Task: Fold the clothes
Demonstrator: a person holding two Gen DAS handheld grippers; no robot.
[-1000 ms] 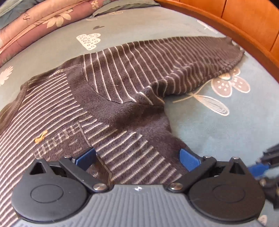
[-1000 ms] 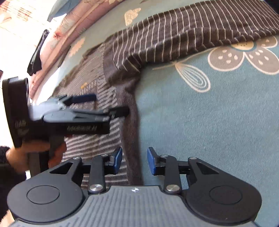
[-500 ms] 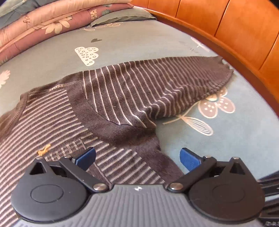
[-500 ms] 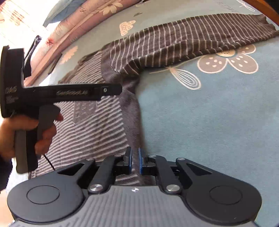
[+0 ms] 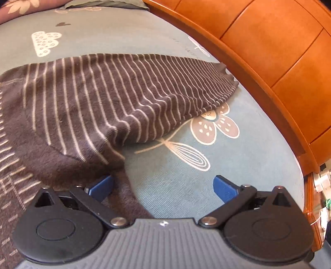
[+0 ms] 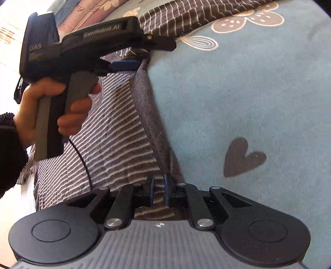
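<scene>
Dark grey sweater (image 5: 99, 99) with thin cream stripes; teal bedsheet (image 5: 238, 165) printed with cream flowers, grey hearts; orange wooden headboard (image 5: 279, 51).

The right gripper (image 6: 159, 191) has its jaws drawn nearly together over the striped side edge of the sweater (image 6: 115, 134), having just been closing; whether the pads pinch the cloth cannot be told. The sweater lies flat on the blue patterned bed sheet (image 6: 248, 93). A hand (image 6: 51, 107) grips the left gripper (image 6: 157, 53) near the sweater's armpit, sleeve (image 6: 196, 14) stretching away.
</scene>
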